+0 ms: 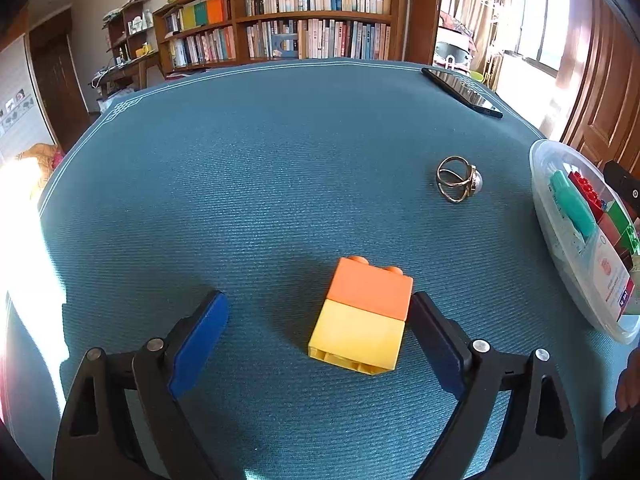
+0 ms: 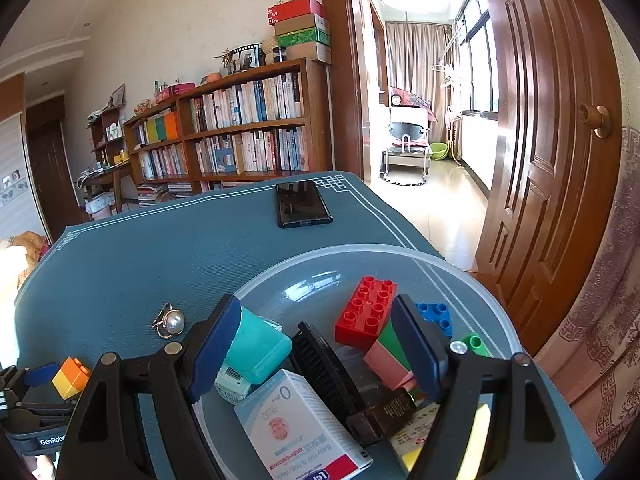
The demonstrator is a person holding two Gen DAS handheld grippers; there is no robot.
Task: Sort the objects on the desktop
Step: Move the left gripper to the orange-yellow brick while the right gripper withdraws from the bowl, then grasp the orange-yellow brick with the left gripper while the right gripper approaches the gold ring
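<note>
Left gripper (image 1: 316, 320) jaws released wide, right pad touching the orange-yellow brick stack (image 1: 366, 316); right gripper (image 2: 316, 344) jaws spread, empty, above the clear bowl (image 2: 460, 268).

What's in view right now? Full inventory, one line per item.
stacked block: 1, orange on yellow, on its side between the left fingers
ring: 1, gold with a pearl, on the mat left of the bowl
phone: 1, black, far edge of the mat
mat: 1, teal with white border, covers the table
bowl: 1, clear plastic, right side of the mat
red brick: 1, red, in the bowl
blue brick: 1, blue, in the bowl
teal case: 1, teal, in the bowl
comb: 1, black, in the bowl
carton: 1, white and blue, in the bowl
left gripper: open, around the block
right gripper: open, over the bowl
</note>
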